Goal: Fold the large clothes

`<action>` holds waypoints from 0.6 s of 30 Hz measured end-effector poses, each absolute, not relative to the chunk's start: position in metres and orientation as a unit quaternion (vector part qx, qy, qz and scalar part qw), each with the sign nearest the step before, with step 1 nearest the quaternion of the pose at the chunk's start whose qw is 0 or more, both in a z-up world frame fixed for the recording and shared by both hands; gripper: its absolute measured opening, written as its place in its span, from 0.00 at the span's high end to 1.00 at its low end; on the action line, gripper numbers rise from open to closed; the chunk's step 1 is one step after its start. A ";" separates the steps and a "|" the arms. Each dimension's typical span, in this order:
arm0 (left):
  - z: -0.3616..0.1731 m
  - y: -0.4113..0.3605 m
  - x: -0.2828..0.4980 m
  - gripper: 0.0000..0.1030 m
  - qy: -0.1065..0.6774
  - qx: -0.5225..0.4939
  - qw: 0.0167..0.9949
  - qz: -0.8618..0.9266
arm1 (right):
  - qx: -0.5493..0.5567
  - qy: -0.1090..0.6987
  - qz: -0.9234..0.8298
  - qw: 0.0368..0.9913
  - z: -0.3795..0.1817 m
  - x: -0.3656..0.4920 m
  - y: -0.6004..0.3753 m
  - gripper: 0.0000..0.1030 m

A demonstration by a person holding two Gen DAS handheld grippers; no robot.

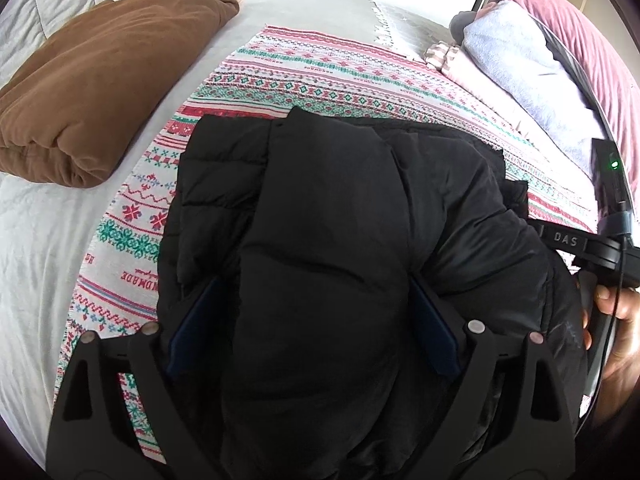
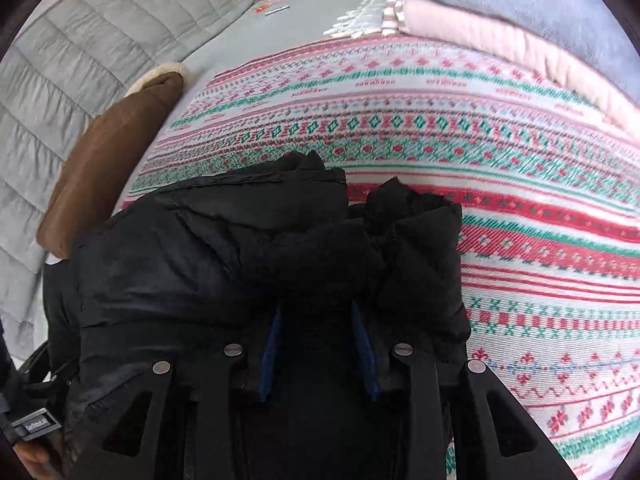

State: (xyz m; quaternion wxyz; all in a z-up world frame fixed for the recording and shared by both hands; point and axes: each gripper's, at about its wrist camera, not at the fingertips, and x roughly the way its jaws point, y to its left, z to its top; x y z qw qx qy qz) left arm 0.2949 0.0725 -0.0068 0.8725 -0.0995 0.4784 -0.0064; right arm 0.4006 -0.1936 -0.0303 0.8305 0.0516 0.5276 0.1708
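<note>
A black puffer jacket (image 1: 340,184) lies bunched on a patterned red, green and white blanket (image 1: 320,68) on the bed. My left gripper (image 1: 312,292) stands wide over it. A thick fold of the jacket fills the space between its blue pads (image 1: 192,332), whose inner faces still show, so they do not clamp it. In the right wrist view the jacket (image 2: 200,248) is heaped at the left. My right gripper (image 2: 316,312) is narrow, with black fabric pinched between its blue pads (image 2: 272,344). The right device (image 1: 592,248) and the hand (image 1: 616,320) holding it show at the right edge.
A folded brown blanket (image 1: 92,92) lies left of the jacket on the grey quilt (image 2: 80,60). Folded lilac and pink linens (image 1: 516,64) are stacked at the right, beside a pink pillow (image 1: 580,40). The patterned blanket (image 2: 520,200) stretches far and right.
</note>
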 end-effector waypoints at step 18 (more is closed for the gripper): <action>0.000 0.080 0.287 0.10 0.476 -0.118 0.871 -0.016 | -0.028 0.481 0.217 0.849 -0.001 0.212 -0.193 0.60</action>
